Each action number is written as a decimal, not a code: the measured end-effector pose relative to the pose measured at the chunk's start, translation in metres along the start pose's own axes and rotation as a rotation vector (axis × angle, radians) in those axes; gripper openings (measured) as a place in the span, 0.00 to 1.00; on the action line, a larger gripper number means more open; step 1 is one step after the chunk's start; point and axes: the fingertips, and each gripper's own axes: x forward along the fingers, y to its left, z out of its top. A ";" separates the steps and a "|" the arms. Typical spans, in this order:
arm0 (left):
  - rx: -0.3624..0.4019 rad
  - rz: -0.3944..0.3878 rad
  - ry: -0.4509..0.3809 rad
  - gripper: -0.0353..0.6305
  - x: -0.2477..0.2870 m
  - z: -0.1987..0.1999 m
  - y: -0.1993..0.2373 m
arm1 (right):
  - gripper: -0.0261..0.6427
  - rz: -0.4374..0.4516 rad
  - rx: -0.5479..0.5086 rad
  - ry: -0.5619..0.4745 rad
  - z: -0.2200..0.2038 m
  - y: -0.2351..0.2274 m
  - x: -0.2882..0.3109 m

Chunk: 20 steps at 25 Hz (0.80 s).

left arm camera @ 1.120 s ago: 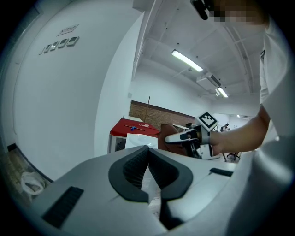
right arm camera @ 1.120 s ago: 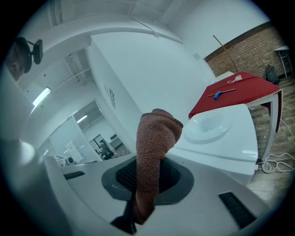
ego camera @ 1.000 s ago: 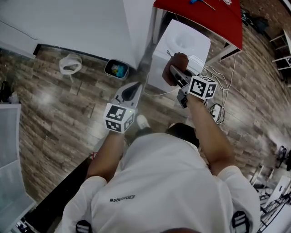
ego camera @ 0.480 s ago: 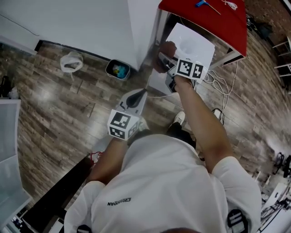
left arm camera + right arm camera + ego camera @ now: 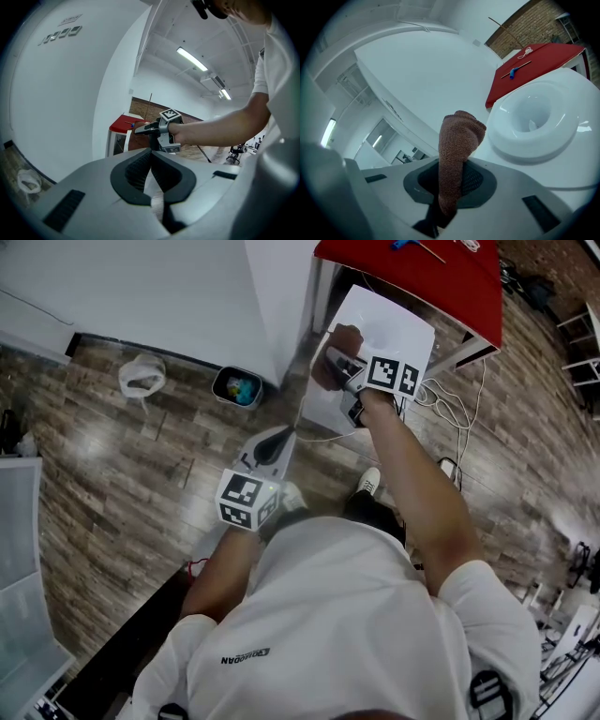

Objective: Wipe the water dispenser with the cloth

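While the right gripper (image 5: pixel 334 359) is extended over the water dispenser (image 5: pixel 398 329), its jaws are clenched on the brown cloth (image 5: pixel 458 140), which stands up between the pads as a folded bundle. In the head view the cloth (image 5: pixel 345 337) sits at the 9 o'clock edge of the dispenser's white top; whether it touches the surface cannot be told. In the right gripper view the dispenser's round recessed basin (image 5: pixel 534 119) lies at 2 o'clock from the cloth. The left gripper (image 5: pixel 277 437) hangs lower, over the wooden floor (image 5: pixel 103 474), at 7 o'clock from the dispenser and well apart from it. In the left gripper view the left gripper (image 5: pixel 151 164) has its jaws together at the tips, with nothing between them, and it looks toward the right gripper (image 5: pixel 143 129). A red table (image 5: pixel 422 273) stands at 12 o'clock from the dispenser, partly above it. A small bin (image 5: pixel 236 387) stands against the white wall at 9 o'clock from the dispenser, and a white bag (image 5: pixel 142 374) lies farther out in the same direction. Cables (image 5: pixel 455 395) lie on the floor at 4 o'clock from the dispenser.
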 end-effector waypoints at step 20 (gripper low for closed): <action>0.025 -0.072 0.010 0.04 0.027 0.004 -0.022 | 0.12 -0.083 0.060 -0.045 0.008 -0.053 -0.093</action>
